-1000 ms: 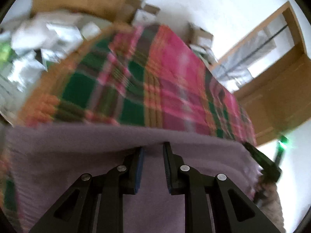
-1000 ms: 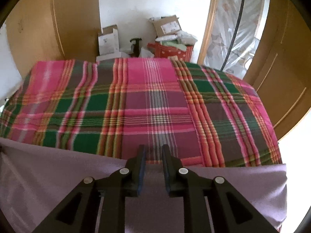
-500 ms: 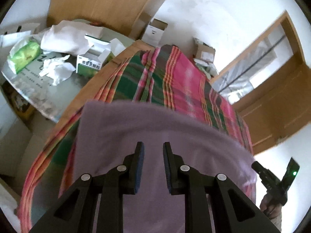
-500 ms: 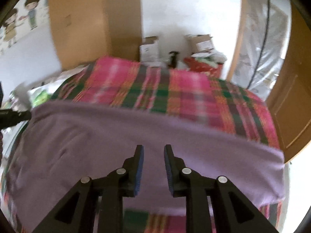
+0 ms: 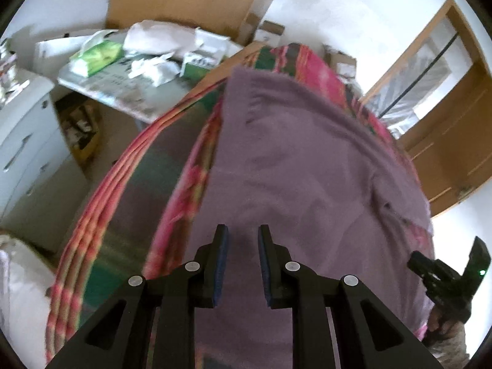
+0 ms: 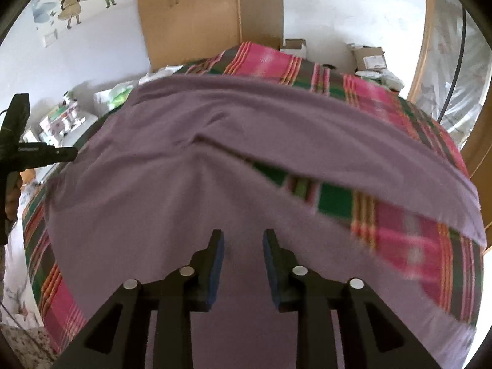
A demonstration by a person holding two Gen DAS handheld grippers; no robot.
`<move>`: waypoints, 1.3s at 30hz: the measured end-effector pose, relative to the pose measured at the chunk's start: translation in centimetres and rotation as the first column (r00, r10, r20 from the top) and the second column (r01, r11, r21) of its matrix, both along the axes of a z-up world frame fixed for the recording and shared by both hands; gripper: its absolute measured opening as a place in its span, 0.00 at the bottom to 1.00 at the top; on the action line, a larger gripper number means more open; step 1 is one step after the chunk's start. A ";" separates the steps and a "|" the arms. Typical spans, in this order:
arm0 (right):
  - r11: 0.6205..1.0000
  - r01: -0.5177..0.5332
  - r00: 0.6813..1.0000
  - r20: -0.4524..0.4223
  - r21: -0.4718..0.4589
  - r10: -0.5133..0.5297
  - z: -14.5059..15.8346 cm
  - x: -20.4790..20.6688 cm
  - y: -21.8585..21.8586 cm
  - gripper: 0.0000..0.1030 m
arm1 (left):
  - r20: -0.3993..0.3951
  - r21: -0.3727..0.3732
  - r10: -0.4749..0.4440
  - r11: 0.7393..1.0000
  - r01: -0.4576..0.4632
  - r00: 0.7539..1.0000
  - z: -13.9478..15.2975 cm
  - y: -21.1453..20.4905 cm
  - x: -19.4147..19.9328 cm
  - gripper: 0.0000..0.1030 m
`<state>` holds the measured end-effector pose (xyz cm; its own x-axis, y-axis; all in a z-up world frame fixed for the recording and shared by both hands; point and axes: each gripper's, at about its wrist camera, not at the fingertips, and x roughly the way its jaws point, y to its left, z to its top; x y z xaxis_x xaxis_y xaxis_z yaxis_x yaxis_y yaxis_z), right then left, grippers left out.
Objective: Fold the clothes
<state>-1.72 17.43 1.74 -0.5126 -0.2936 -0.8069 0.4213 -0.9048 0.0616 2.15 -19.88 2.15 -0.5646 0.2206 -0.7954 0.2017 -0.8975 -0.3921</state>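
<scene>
A purple garment (image 5: 307,169) lies spread over the plaid bed cover (image 5: 129,184). My left gripper (image 5: 240,230) sits at the garment's near left part, its jaws narrow with purple fabric between the blue pads. My right gripper (image 6: 242,235) holds the near edge further right in the same way. In the right wrist view the purple garment (image 6: 184,169) has a long strip (image 6: 369,141) lying across the far side, with plaid cover (image 6: 338,200) showing under it. The left gripper (image 6: 66,153) appears at the cloth's left edge, and the right gripper (image 5: 413,263) shows at the cloth's right edge.
A cluttered side table (image 5: 129,61) with tissue packs and papers stands left of the bed. White drawers (image 5: 21,141) are nearer on the left. Cardboard boxes (image 6: 367,55) sit beyond the bed by a wooden door frame (image 5: 446,117). A wooden wardrobe (image 6: 209,12) stands behind.
The garment, earlier bunched at the bed's near edge, now lies spread out over the bed. Both grippers have risen and pulled back; the left view has swung left.
</scene>
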 end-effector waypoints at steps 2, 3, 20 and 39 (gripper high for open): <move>1.000 -0.008 1.000 0.010 -0.007 0.008 -0.3 1.1 -0.5 0.28 | 0.002 0.013 0.029 0.999 -0.029 1.000 -0.2 -0.8 0.6 0.20; 1.000 -0.012 1.000 0.015 -0.011 0.012 -0.5 1.6 -0.7 0.28 | 0.006 0.014 0.050 0.999 -0.050 0.999 -0.2 -1.2 1.0 0.20; 0.987 -0.153 0.988 -0.031 -0.056 0.151 -1.1 7.2 -6.6 0.37 | -0.021 0.148 0.007 0.989 -0.004 1.000 -1.4 -0.2 3.9 0.20; 0.967 -0.222 0.973 0.031 -0.125 0.227 -1.6 7.6 -8.6 0.39 | -0.032 0.155 0.058 0.986 -0.053 0.998 -1.1 -1.4 4.9 0.20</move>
<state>5.89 8.85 0.12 -0.3864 -0.4933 -0.7793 0.6071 -0.7721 0.1877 7.10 -21.28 1.09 -0.6074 0.3064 -0.7329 0.2325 -0.8136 -0.5329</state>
